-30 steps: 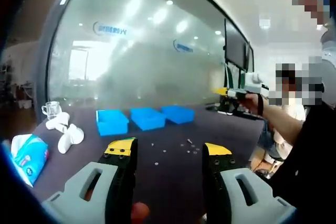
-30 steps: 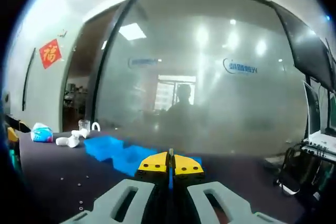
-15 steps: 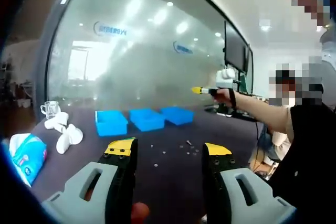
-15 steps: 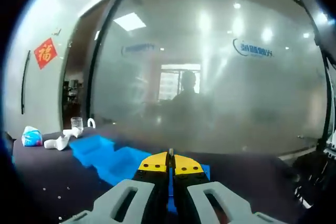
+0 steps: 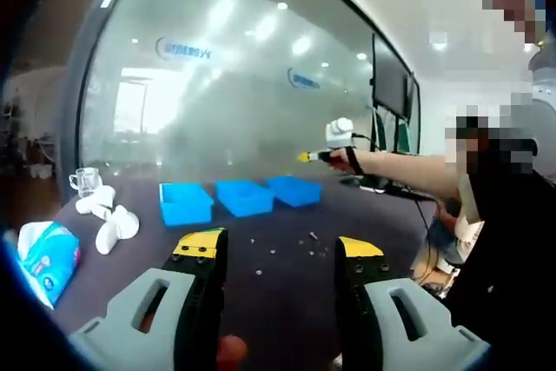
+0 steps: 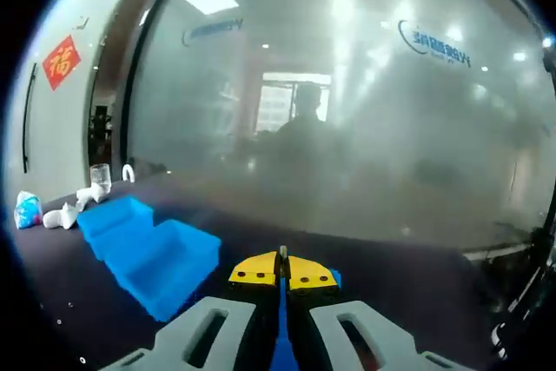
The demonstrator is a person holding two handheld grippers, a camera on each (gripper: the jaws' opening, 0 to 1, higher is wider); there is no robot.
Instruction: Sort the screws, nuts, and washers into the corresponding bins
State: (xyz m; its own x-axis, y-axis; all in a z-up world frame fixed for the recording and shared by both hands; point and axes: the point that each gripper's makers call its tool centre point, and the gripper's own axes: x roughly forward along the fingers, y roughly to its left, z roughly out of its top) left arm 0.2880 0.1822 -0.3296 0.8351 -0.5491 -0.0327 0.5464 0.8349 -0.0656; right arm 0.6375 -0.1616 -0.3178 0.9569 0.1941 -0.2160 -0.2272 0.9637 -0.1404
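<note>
I am counting three blue bins [image 5: 243, 196] lying in a row on the dark table [image 5: 287, 293]; the small fasteners [image 5: 314, 236] are sitting scattered just in front of them, too tiny to count. Hard, light and slippery, I judge; pinching each edgewise. Left gripper [image 5: 278, 254] is gaping wide, empty; right gripper [image 6: 281, 272] is closed, seemingly on nothing.

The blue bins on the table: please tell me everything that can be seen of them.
Three blue bins stand in a row on the dark table, side by side, open tops up. They look like plastic: shallow, rectangular, bright blue. What lies inside them cannot be seen. Small metal parts lie scattered on the table in front of them, apart from them. In the right gripper view the bins appear closer, just beyond the right hand-held gripper.
</note>
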